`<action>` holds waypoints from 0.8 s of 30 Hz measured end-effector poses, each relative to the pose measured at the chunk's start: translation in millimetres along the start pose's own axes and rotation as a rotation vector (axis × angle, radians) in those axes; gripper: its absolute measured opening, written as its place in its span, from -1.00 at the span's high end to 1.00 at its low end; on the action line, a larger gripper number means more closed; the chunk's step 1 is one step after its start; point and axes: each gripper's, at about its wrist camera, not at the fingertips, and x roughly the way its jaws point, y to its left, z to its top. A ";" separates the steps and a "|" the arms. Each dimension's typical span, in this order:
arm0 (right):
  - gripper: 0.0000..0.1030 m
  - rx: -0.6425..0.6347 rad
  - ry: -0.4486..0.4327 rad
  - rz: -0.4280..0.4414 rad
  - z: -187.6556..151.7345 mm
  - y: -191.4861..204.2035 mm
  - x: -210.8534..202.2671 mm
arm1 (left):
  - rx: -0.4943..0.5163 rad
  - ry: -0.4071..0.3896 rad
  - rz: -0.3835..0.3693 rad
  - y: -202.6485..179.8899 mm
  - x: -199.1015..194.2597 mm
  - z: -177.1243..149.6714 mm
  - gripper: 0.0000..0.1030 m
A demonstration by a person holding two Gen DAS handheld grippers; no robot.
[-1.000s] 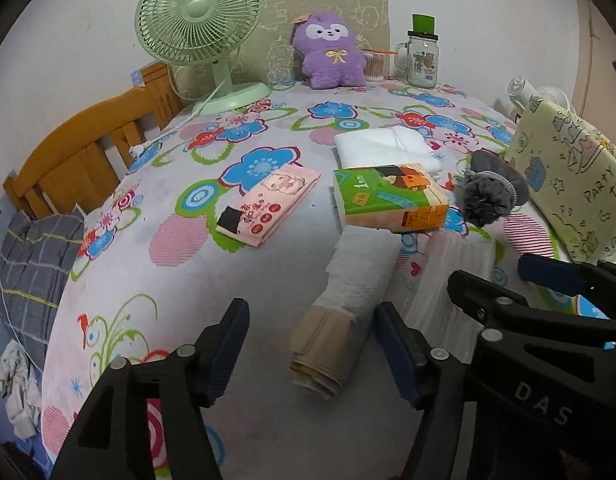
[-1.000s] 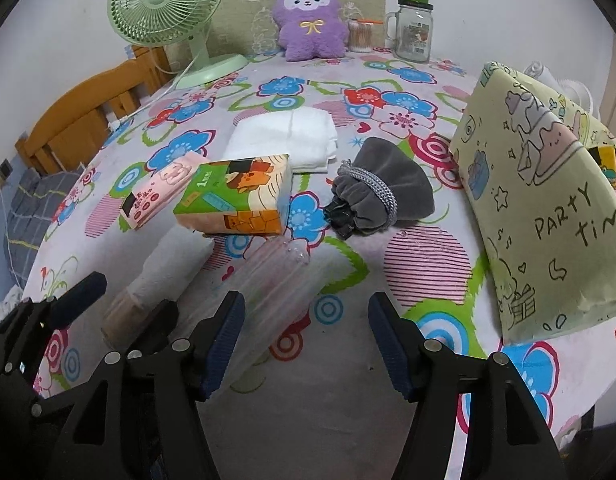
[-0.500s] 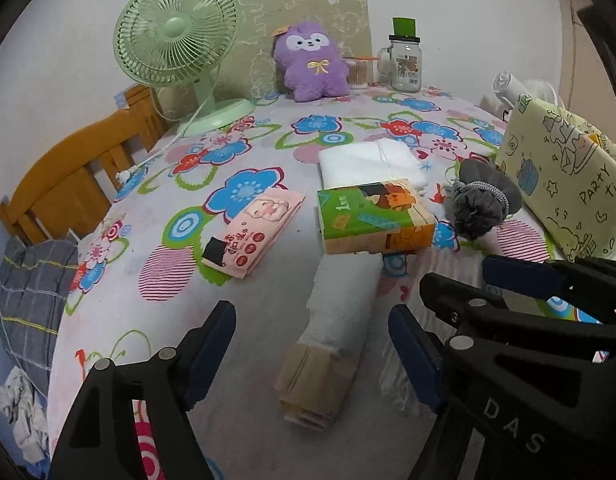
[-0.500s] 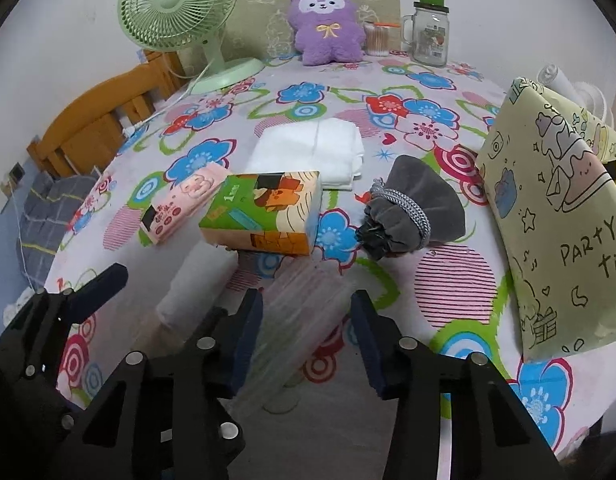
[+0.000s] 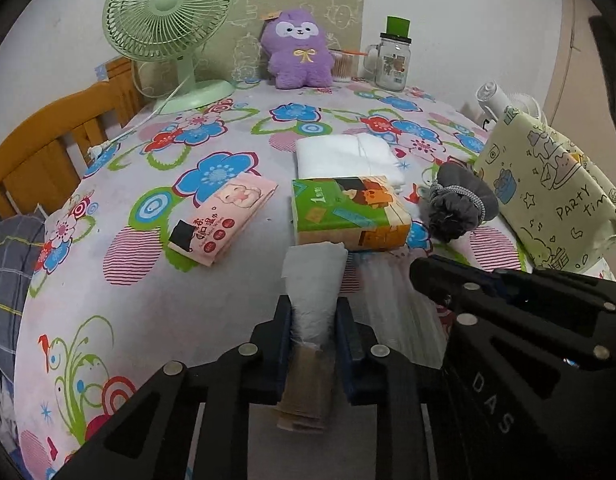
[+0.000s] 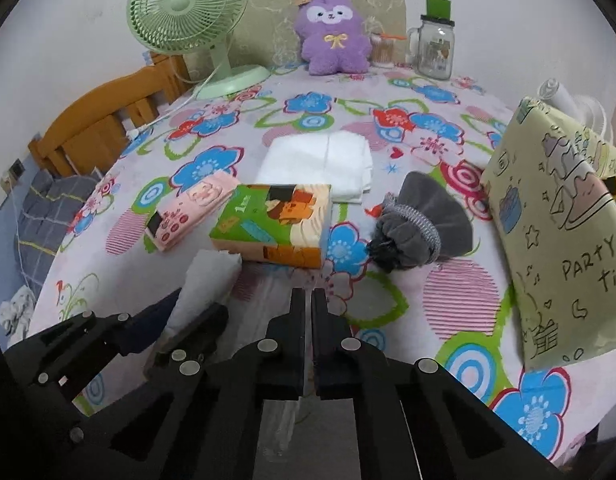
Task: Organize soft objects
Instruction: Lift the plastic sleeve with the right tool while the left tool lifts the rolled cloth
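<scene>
White rolled cloth (image 5: 314, 288) flat on table, clear plastic bag (image 6: 285, 292) beside.

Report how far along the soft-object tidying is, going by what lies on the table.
Done: nothing looks sorted yet. In hand: the left gripper is shut on the white roll; the right gripper is shut on the clear plastic bag. Left: the pink tissue pack, green tissue pack, folded white cloth and grey pouch lie loose on the tablecloth.

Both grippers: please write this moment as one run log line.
left gripper: shut on white roll | right gripper: shut on clear plastic bag | both items on table
</scene>
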 end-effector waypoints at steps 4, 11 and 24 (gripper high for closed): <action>0.91 0.004 -0.010 -0.002 -1.7 -1.2 -3.5 | 0.000 -0.010 0.004 -0.8 -2.8 -0.9 0.63; 0.95 0.004 -0.034 -0.005 -1.0 -5.0 -15.1 | -0.004 -0.033 0.017 -3.5 -11.6 1.5 0.63; 0.89 0.049 0.043 0.032 -4.4 -2.6 -6.9 | 0.030 -0.015 0.056 6.6 -17.4 -9.6 0.63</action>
